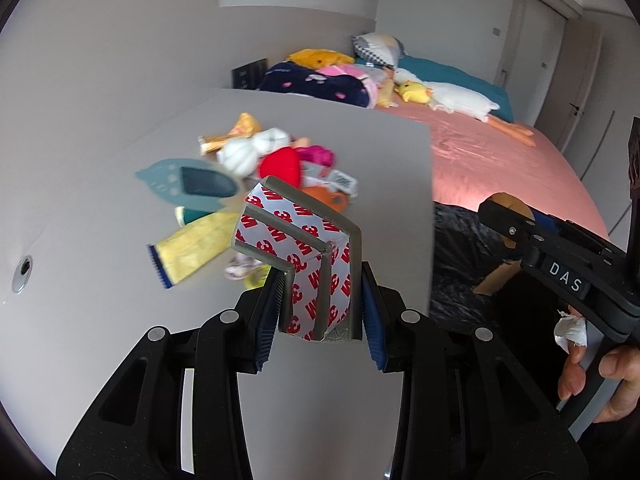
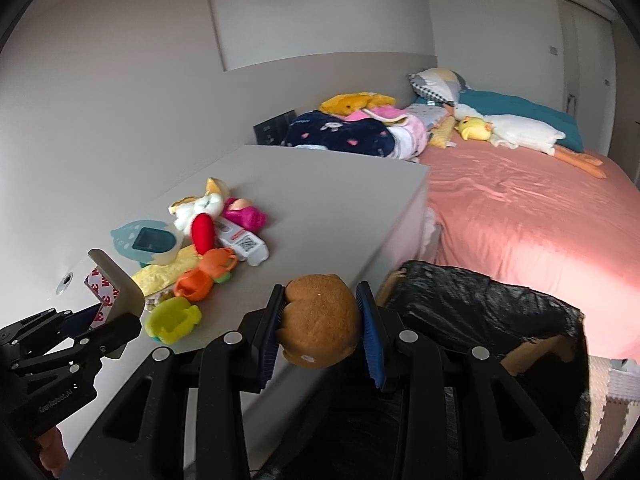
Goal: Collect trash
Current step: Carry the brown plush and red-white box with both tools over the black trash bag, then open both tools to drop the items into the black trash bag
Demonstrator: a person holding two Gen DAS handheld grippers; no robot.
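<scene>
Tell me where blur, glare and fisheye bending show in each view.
Left wrist view: the toy pile on the grey table is motion-smeared, while the 3M-taped corner piece stays sharp. Right wrist view: the pile is crisper; pink glare washes the bedsheet at far right. Both views bend the walls and darken at the corners.

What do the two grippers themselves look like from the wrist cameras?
Both are matte black linkage frames with round silver pivot pins and ribbed blue pads on the jaws. The right gripper carries white "DAS" lettering on its side; the left gripper has small pale lettering, too blurred to read. No cables show.
</scene>
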